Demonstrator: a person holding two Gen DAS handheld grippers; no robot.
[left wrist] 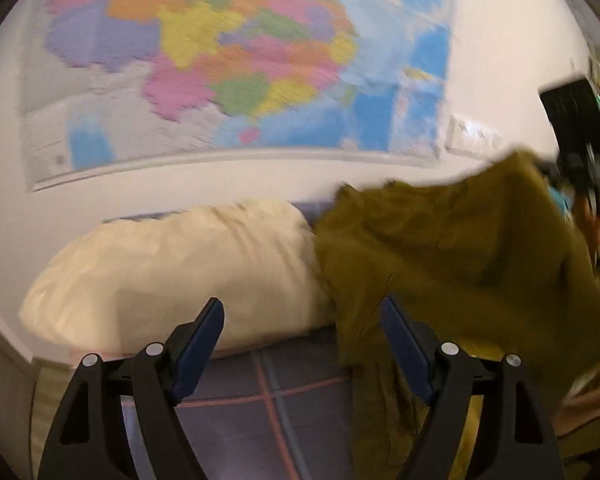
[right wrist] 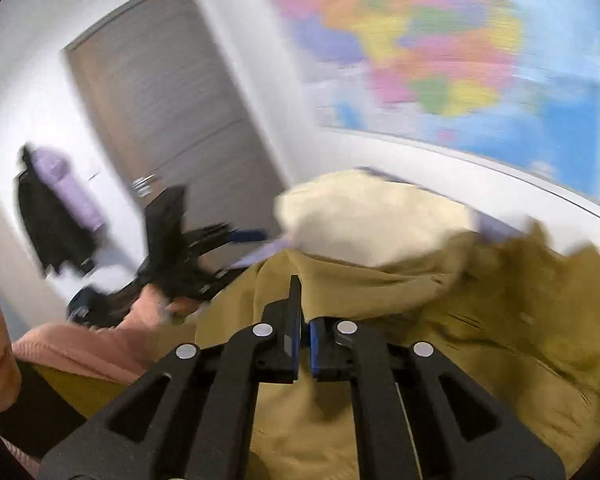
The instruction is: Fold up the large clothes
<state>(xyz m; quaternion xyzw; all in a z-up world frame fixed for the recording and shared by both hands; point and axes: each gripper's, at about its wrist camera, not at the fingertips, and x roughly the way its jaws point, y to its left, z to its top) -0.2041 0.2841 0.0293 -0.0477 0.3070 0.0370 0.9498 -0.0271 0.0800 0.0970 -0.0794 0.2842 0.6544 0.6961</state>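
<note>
Olive-green garment [left wrist: 452,248] is seen lifted above a bed with a plaid sheet [left wrist: 284,392], draped beside a cream pillow [left wrist: 172,280], under a wall map [left wrist: 228,60]. The left gripper [left wrist: 302,334] is held wide apart with nothing between its pads; the right gripper [right wrist: 305,320] is pinched nearly closed on a fold of the cloth.

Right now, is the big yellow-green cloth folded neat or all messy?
Messy, not folded. The olive garment hangs bunched and wrinkled, lifted off the bed beside the cream pillow, with the right gripper pinched shut on it.
</note>
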